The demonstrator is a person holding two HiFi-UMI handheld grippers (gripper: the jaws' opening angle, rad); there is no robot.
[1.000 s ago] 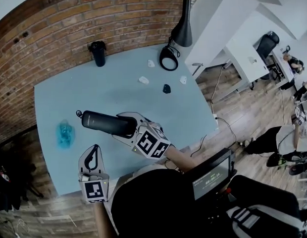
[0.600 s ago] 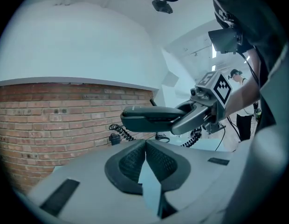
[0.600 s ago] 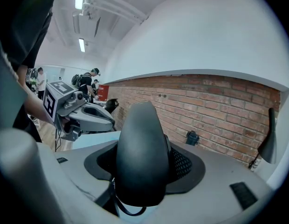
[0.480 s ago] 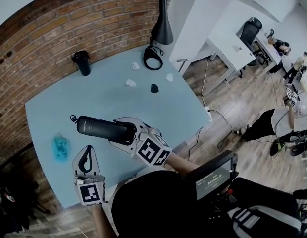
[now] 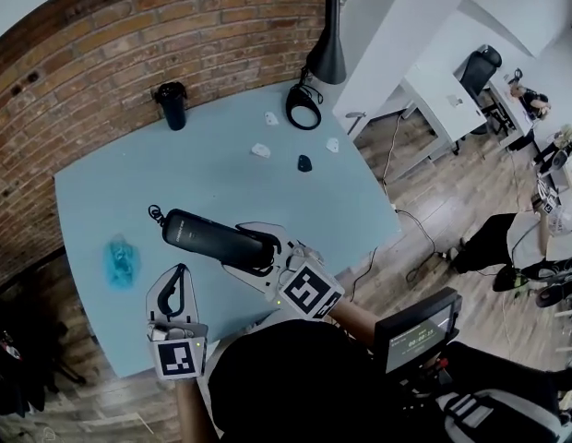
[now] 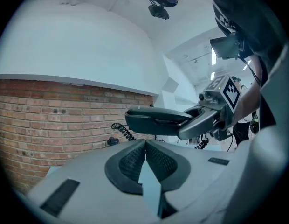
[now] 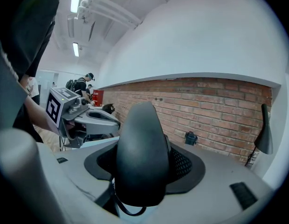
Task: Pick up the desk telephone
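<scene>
A black telephone handset (image 5: 212, 236) is held level above the light blue table (image 5: 221, 178), and my right gripper (image 5: 252, 250) is shut on its near end. A short coiled cord (image 5: 154, 214) hangs from its far end. In the right gripper view the handset (image 7: 141, 162) fills the gap between the jaws. My left gripper (image 5: 175, 289) hovers lower left of the handset, shut and empty, its pads meeting in the left gripper view (image 6: 145, 148). That view shows the handset (image 6: 156, 120) ahead. No telephone base is in view.
A black cup (image 5: 172, 104) stands at the table's far side by the brick wall. A black lamp (image 5: 327, 52) with a ring base (image 5: 303, 107) is at the far right corner. Small white pieces (image 5: 260, 149) and a blue object (image 5: 121, 257) lie on the table.
My right gripper has risen a little with the handset still in it. The left gripper has edged up too. The head view has shifted.
</scene>
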